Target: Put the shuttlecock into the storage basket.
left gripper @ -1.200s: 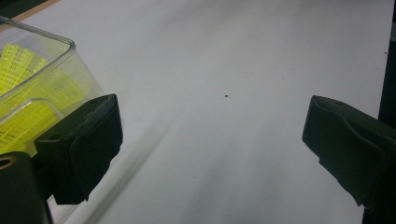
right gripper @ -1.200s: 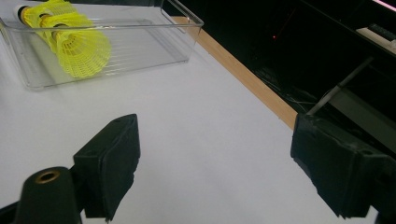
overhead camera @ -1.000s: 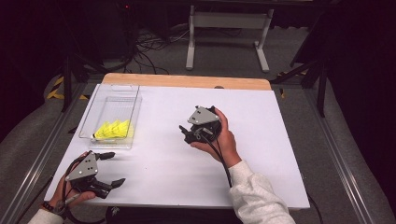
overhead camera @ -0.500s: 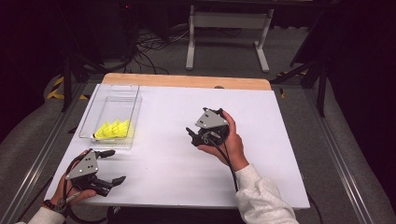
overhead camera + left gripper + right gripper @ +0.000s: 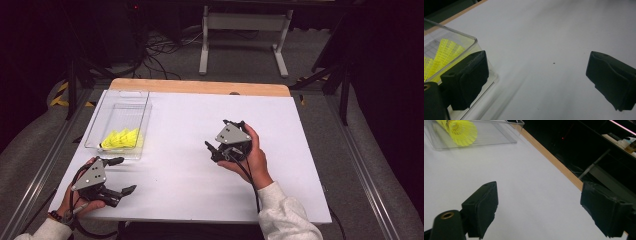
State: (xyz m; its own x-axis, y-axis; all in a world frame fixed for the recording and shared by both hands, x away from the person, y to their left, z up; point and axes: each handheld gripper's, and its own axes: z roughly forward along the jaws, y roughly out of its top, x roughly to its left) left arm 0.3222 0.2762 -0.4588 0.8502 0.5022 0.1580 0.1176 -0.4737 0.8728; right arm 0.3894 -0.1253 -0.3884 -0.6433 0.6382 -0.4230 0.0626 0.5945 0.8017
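Left gripper [image 5: 121, 175]: jaws spread wide, nothing between them, sitting low over the white table [image 5: 180, 185] at lower left of the high view. In the left gripper view one jaw overlaps the near corner of the clear tray [image 5: 477, 41]; whether it touches the tray cannot be told.

Right gripper [image 5: 213, 151]: jaws released, empty, held right of frame centre in the high view, well apart from the tray. In the right gripper view bare white table shows between the jaws.

Yellow shuttlecocks [image 5: 121, 138] lie in the near end of the tray, left-centre of the high view; their count is hard to make out. The right gripper view shows one yellow skirt [image 5: 461, 130] at upper left, cut off by the frame edge.

No readable writing or labels anywhere. The floor cables [image 5: 160, 47] and white stand [image 5: 243, 30] beyond the table are dim; surroundings are mostly dark.
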